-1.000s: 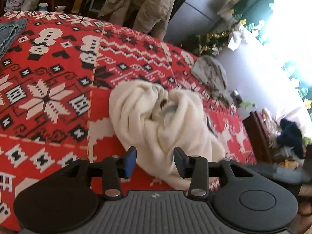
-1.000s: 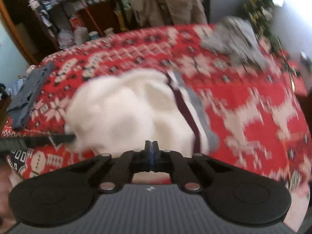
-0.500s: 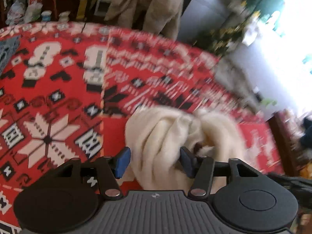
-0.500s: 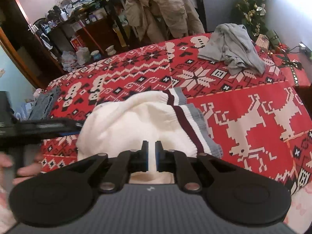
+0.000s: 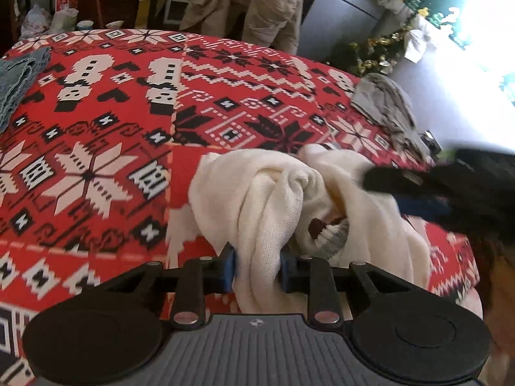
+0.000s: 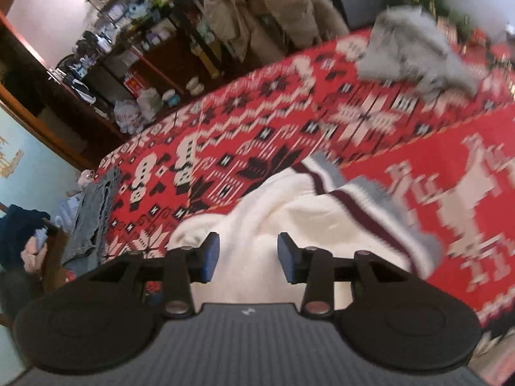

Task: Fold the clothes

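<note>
Two grippers work on one cream knit sweater [image 5: 264, 199] that lies bunched on a red patterned blanket [image 5: 96, 148]. Nearest in the left wrist view, the left gripper [image 5: 257, 268] has a thick fold of the sweater between its blue pads [image 5: 228, 270]; the jaws are closing and both pads press on the knit. Nearest in the right wrist view, the right gripper [image 6: 248, 257] has its jaws apart and opening, with the sweater [image 6: 289, 212] below and beyond the gap and no pad touching it that I can tell.

The sweater is twisted into rolls, and its hem [image 6: 363, 206] carries a maroon stripe and a grey band. In the left view the right gripper [image 5: 418, 189] reaches in blurred from the right, over the sweater's far side.

Farther off, a folded blue-grey garment [image 5: 19, 80] lies at the blanket's left edge and a crumpled grey garment [image 5: 386, 106] at its far right. Beyond the blanket hangs a beige coat [image 5: 244, 0], beside dark cluttered shelves [image 6: 135, 45].

A second ago the left jaws stood open short of the sweater with nothing between them, and the right jaws were shut tight. No container shows anything that can be made out inside it.
</note>
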Available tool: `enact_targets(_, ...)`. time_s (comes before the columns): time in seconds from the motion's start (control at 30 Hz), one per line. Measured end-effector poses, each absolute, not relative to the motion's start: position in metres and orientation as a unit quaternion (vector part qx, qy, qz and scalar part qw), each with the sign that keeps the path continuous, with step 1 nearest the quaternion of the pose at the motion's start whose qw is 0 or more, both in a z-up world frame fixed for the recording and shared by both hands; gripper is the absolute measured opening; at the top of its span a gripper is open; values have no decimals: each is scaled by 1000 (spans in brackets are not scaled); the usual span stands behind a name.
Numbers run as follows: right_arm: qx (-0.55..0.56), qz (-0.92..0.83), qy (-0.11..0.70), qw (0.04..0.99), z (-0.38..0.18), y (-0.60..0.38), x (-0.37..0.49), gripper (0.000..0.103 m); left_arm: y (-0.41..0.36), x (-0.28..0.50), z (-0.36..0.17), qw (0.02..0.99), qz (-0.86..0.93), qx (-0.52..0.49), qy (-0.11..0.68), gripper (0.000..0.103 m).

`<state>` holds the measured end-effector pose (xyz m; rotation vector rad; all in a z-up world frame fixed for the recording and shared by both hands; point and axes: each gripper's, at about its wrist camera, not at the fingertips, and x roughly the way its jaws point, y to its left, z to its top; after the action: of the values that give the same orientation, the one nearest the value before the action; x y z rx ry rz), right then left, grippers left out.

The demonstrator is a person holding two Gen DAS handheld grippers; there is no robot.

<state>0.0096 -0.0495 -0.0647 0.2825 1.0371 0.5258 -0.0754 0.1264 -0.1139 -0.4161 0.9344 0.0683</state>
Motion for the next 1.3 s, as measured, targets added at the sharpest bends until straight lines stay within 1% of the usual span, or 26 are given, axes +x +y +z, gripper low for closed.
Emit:
enact_targets(0.03, 128, 247, 491, 825, -68, -42, 12, 44, 127, -78, -114, 871, 33, -203, 446, 26)
enact_targets(0.07, 124, 246, 494, 825, -71, -35, 13, 28, 128, -81, -113, 871, 33, -207, 445, 26)
enact_targets(0.1, 95, 241, 490, 832, -73, -27, 13, 11, 131, -82, -114, 867, 33, -220, 445, 26)
enact_targets(0.13, 66, 238, 486, 838, -73, -20, 12, 5, 135, -83, -114, 864, 33, -233, 445, 26)
enact_targets(0.27, 80, 224, 461, 855, -61, -39, 9, 5, 157, -85, -109, 852, 47, -297, 429, 25)
enact_targets(0.4, 99, 181, 432, 878, -37, -91, 1, 5, 159, -87, -82, 877, 62, -286, 381, 24)
enact_targets(0.53, 116, 178, 469, 857, -48, -124, -19, 5, 155, -80, -69, 893, 67, -265, 357, 24)
enact_targets(0.7, 114, 182, 527, 822, -87, -122, -47, 5, 155, -80, -92, 888, 93, -242, 381, 25)
enact_targets(0.73, 115, 184, 528, 821, -91, -119, -50, 6, 158, -83, -96, 884, 94, -243, 387, 25)
enact_targets(0.77, 118, 188, 526, 821, -93, -118, -51, 10, 162, -86, -100, 881, 94, -245, 394, 26)
enact_targets(0.83, 129, 193, 520, 822, -88, -121, -49, 12, 173, -94, -105, 871, 85, -274, 400, 28)
enact_targets(0.9, 138, 199, 516, 822, -80, -127, -44, 18, 182, -101, -107, 863, 78, -299, 400, 29)
enact_targets(0.97, 145, 202, 507, 825, -67, -133, -37, 29, 187, -106, -106, 862, 78, -306, 398, 30)
enact_targets(1.0, 144, 201, 498, 831, -59, -136, -36, 31, 187, -107, -104, 864, 80, -301, 396, 31)
enact_targets(1.03, 140, 198, 489, 838, -51, -140, -35, 37, 187, -109, -103, 866, 83, -296, 393, 32)
enact_targets(1.07, 138, 195, 480, 844, -45, -144, -34, 40, 185, -110, -99, 873, 86, -280, 390, 33)
enact_targets(1.1, 135, 193, 470, 850, -39, -147, -33, 42, 183, -111, -96, 880, 89, -263, 386, 37)
enact_targets(1.13, 136, 191, 463, 855, -33, -149, -32, 46, 180, -112, -90, 888, 89, -241, 381, 43)
enact_targets(1.17, 136, 193, 458, 857, -31, -149, -31, 50, 177, -113, -85, 896, 89, -220, 376, 47)
enact_targets(1.2, 136, 196, 454, 858, -28, -149, -30, 53, 174, -114, -80, 901, 84, -203, 373, 55)
enact_targets(1.23, 136, 198, 450, 860, -26, -149, -30, 60, 172, -115, -75, 907, 79, -186, 369, 63)
enact_targets(1.27, 137, 200, 446, 861, -24, -150, -29, 68, 169, -116, -70, 912, 73, -170, 366, 66)
enact_targets(1.3, 130, 206, 448, 860, -24, -146, -28, 71, 167, -116, -66, 916, 67, -159, 362, 69)
